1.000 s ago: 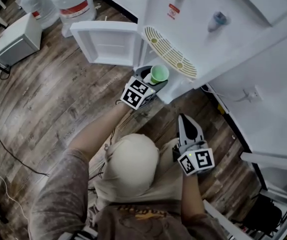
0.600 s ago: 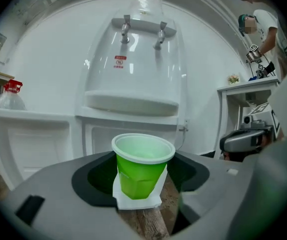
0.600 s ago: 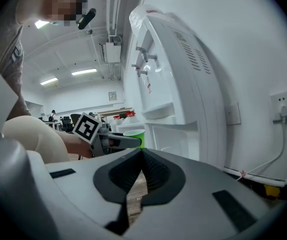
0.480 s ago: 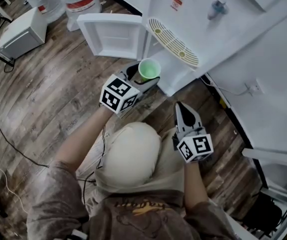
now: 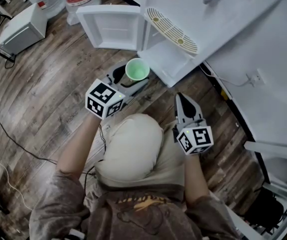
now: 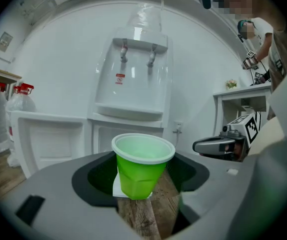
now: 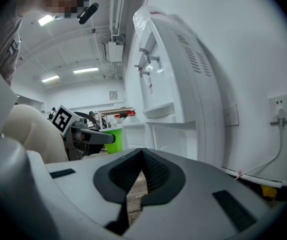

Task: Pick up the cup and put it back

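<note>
Cream cloth, a rounded bulge of the person's clothing (image 5: 128, 146), lies nearest in the head view, between the 2 forearms. Just past it on the right, the right tool (image 5: 184, 101) points forward, with its marker cube (image 5: 195, 140) at the back. The right gripper view shows its ribbed pads pressed together at the tips with nothing held.

On the other side, the left tool (image 5: 128, 80) reaches a little further out, its own marker cube (image 5: 103, 99) on the end nearer the person. Its jaws pinch the green cup (image 5: 137, 70) by its sides. The cup is close to upright with its mouth up, and it is held in the air over the wood floor (image 5: 48, 94), resting on nothing.

The cup hangs just in front of the base of the white water dispenser (image 5: 183, 14), near the drip tray (image 5: 172, 31) but not on it. The dispenser's lower door (image 5: 112, 26) stands open, swung out to the left. In the left gripper view the taps (image 6: 124, 51) show higher up, above the tray.

Further off to the left, a small white box (image 5: 21, 31) and big water bottles (image 5: 81, 1) stand on the floor. A black cable (image 5: 13, 144) trails across the boards. To the right, a wall socket (image 5: 256, 91) sits on the white wall.
</note>
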`<action>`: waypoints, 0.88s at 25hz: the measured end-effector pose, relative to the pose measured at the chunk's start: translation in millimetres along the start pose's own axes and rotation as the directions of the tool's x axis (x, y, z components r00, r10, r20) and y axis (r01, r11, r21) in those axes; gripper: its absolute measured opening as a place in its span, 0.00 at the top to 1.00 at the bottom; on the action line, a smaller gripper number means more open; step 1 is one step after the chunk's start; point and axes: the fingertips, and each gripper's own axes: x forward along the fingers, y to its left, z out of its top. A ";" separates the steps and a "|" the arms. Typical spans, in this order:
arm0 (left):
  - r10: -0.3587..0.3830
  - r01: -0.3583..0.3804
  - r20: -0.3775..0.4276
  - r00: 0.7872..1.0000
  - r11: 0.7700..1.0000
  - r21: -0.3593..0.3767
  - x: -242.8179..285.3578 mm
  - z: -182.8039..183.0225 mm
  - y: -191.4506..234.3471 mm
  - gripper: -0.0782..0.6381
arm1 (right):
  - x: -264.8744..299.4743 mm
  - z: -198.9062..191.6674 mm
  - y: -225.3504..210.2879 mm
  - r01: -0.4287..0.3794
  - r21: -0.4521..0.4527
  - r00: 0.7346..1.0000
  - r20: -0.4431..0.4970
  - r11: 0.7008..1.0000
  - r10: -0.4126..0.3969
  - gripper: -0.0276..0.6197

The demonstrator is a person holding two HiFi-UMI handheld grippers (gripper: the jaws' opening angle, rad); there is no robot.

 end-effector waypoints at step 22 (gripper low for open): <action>0.051 -0.051 0.039 0.998 0.999 -0.012 -39.1 -4.7 -13.4 0.46 | -7.7 -5.2 -5.2 0.021 0.005 1.000 -0.006 1.000 -0.021 0.95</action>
